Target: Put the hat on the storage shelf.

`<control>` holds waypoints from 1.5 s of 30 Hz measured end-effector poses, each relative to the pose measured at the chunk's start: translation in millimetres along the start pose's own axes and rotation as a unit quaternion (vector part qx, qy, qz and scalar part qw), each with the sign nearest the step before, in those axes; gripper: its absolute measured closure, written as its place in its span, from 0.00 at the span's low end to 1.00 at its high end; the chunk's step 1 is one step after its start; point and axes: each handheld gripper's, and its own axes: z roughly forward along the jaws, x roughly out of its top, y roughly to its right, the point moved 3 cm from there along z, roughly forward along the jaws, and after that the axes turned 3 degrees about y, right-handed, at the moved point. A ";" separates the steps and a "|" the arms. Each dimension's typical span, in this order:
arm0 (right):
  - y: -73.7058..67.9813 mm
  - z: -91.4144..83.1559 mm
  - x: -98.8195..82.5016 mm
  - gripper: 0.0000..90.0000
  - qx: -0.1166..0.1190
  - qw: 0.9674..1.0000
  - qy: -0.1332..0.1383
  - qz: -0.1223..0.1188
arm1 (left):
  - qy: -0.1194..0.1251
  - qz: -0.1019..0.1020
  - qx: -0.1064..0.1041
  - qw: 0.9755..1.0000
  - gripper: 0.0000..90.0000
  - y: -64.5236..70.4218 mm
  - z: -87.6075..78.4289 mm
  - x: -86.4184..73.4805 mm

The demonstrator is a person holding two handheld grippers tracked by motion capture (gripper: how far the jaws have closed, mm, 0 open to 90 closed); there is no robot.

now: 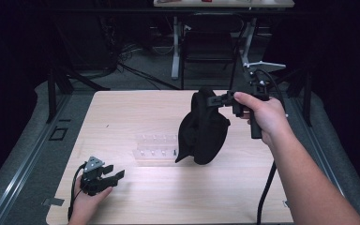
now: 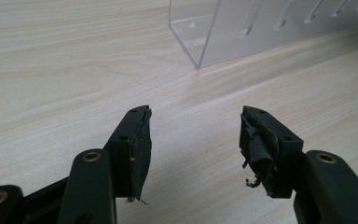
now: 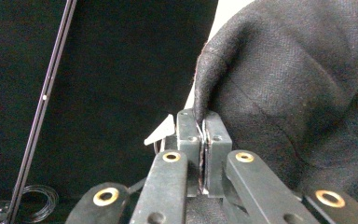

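Observation:
A black cloth bag [image 1: 202, 129] hangs in the air over the middle right of the table, held by its upper edge. My right gripper [image 1: 213, 99] is shut on that edge; in the right gripper view the jaws pinch the fabric [image 3: 279, 79] at the right gripper [image 3: 203, 122]. My left gripper [image 1: 117, 176] rests low near the table's front left, open, with nothing between its jaws. In the left gripper view the left gripper [image 2: 196, 135] points at bare wood, its pads [image 2: 142, 144] worn and frayed.
A clear acrylic rack [image 1: 155, 149] lies on the light wooden table [image 1: 136, 112], just left of the hanging bag; its corner [image 2: 200, 42] shows ahead of the left gripper. A dark chair [image 1: 207, 44] and desk legs stand beyond the far edge.

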 end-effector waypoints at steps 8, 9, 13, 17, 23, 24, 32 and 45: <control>5.9 13.2 10.8 0.98 -0.008 1.000 0.005 0.004 | 0.006 -0.002 0.001 1.000 0.49 -1.0 -0.7 0.4; 7.0 14.3 11.9 0.98 -0.008 1.000 0.006 0.005 | 0.001 -0.001 0.000 1.000 0.49 -1.2 -1.4 0.5; 10.7 18.8 15.2 0.98 -0.010 1.000 0.009 0.009 | 0.006 -0.002 0.001 1.000 0.49 -1.1 -1.1 0.4; 13.8 21.9 17.2 0.98 -0.017 1.000 0.010 0.010 | 0.000 -0.001 0.000 1.000 0.49 -1.5 -1.6 0.6; 16.8 26.5 18.7 0.98 -0.022 1.000 0.007 0.012 | 0.007 -0.002 -0.001 1.000 0.49 -0.4 -0.3 0.7; 16.9 27.0 19.0 0.98 -0.022 1.000 0.007 0.012 | 0.007 -0.002 -0.001 1.000 0.49 -0.3 -0.3 0.7; 10.6 35.6 19.8 0.98 -0.015 1.000 0.005 0.008 | 0.007 0.005 -0.004 1.000 0.49 2.1 -2.4 1.6; 0.6 60.9 17.5 0.98 0.024 1.000 -0.005 0.002 | 0.035 0.018 -0.021 0.999 0.53 18.6 -8.2 7.6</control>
